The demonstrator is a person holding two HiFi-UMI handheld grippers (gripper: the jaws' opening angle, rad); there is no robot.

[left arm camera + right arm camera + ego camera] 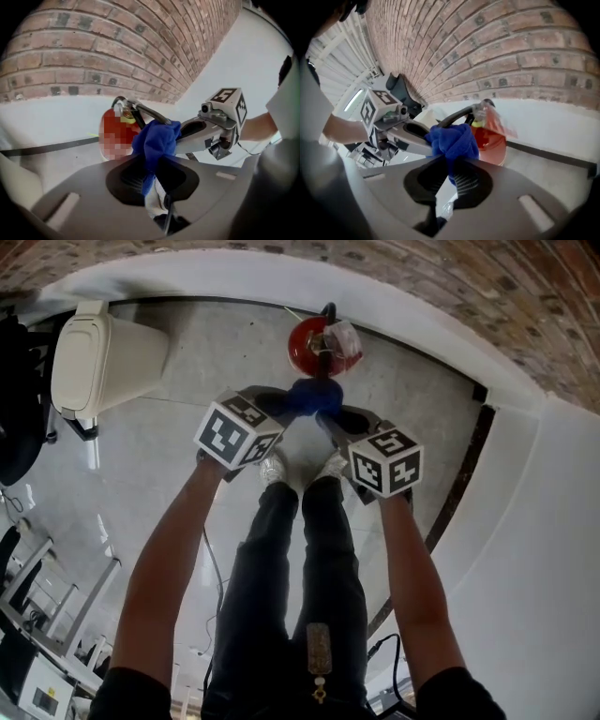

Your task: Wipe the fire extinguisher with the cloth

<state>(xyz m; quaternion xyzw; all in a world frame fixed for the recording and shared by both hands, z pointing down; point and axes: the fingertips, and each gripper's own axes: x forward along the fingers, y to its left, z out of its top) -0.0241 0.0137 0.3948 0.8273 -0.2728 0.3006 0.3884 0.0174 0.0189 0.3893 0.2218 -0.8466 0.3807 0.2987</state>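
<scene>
The left gripper (pixel 286 412) and the right gripper (pixel 337 420) are both clamped on one bunched blue cloth (pixel 316 397) at upper centre of the head view, just below the red fire extinguisher (pixel 309 346) standing on the grey floor (pixel 211 343)

I've got two grey moulded shells on screen, the left gripper (pixel 292 409) and the right gripper (pixel 330 420), each with black ribbed pads (pixel 133 177) set in a dark recess. Each one carries a white cube (pixel 237 432) printed with black square markers. The sleeves (pixel 120 692) are short and black, the trousers (pixel 281 587) dark, the shoes (pixel 273 468) pale. A small patterned tag (pixel 319 649) hangs at the waist.
</scene>
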